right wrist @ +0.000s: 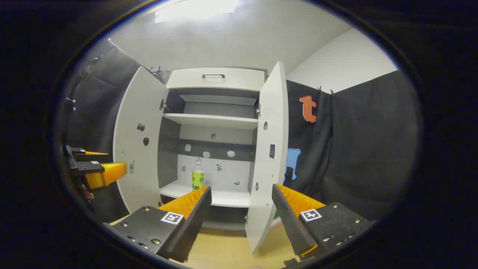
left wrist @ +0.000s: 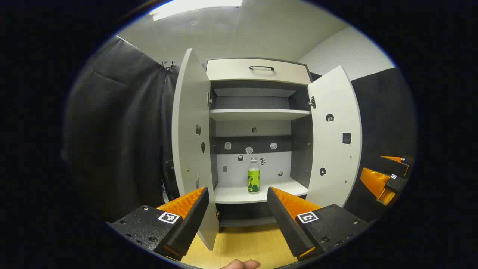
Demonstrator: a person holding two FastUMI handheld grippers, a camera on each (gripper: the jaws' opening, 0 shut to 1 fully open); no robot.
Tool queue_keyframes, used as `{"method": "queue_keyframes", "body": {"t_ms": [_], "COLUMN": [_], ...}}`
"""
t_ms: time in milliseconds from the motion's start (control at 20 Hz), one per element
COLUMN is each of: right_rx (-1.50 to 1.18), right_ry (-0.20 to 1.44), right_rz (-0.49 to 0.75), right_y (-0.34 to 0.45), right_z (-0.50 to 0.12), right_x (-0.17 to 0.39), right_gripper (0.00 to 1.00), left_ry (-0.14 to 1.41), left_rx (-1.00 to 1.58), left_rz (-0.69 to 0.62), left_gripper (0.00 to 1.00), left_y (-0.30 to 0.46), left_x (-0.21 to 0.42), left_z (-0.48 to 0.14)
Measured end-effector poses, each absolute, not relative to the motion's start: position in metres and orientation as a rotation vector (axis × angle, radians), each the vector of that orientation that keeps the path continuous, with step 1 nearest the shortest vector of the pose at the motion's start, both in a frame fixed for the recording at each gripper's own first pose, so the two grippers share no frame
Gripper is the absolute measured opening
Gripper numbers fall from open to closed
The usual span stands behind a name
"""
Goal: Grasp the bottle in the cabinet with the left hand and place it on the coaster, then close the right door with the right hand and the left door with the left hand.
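Observation:
A clear bottle with a green label (left wrist: 253, 176) stands upright on the lower shelf (left wrist: 239, 194) of a white cabinet, both doors swung wide. My left gripper (left wrist: 237, 194) is open, short of the cabinet, with the bottle framed between its fingers farther off. In the right gripper view the bottle (right wrist: 198, 176) stands on the same shelf, and my right gripper (right wrist: 241, 192) is open in front of the right door (right wrist: 269, 157), whose edge sits between its fingers. The left door (left wrist: 191, 142) hangs open on the other side. The right gripper (left wrist: 388, 175) also appears at the far right of the left gripper view.
The cabinet has an upper shelf (left wrist: 257, 114) and a top drawer with a dark handle (left wrist: 261, 68). It stands on a yellow wooden surface (left wrist: 242, 246). Black cloth walls (left wrist: 119, 142) close in on both sides. A fingertip (left wrist: 241, 264) shows at the bottom edge.

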State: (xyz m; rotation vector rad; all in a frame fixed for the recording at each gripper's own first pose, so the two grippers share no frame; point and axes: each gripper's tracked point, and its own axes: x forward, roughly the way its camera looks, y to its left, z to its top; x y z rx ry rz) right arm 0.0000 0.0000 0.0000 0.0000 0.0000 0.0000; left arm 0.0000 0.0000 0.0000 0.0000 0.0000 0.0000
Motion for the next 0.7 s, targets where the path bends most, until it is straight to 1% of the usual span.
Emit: {"method": "queue_keyframes", "body": {"t_ms": [450,700], "right_rx": [0.031,0.016], "right_ry": [0.045,0.026], "right_rz": [-0.008,-0.003], "right_y": [0.005,0.011], "right_z": [-0.026,-0.028], "right_x": [0.049,0.073], "right_gripper": [0.98,0.98], "left_ry": [0.018,0.018], "left_rx": [-0.015,-0.032], "left_rz": [-0.028,-0.035], "left_gripper": [0.98,0.98], "left_y": [-0.009,-0.008], "left_x": [0.064,0.094], "left_z": [-0.023,-0.028]}}
